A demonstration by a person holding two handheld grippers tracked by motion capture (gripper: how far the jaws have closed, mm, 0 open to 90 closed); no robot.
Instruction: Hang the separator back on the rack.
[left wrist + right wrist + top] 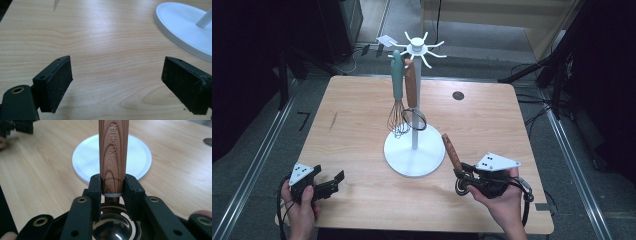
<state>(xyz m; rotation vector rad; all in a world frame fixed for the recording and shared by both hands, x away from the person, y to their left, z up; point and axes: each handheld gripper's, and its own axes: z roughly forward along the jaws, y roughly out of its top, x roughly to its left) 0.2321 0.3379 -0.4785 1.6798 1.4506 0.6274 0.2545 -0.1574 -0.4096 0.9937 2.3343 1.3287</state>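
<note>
My right fingers (113, 187) pinch the wooden-handled ladle (452, 151) low on its handle near the tabletop's (492, 120) front edge, handle free for the rack (416, 49), left fingers (117, 87) spread empty.

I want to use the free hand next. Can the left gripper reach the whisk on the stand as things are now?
Probably yes. The left gripper is open and holds nothing, and bare table lies between it and the whisk, which hangs on the near left side of the stand.
</note>
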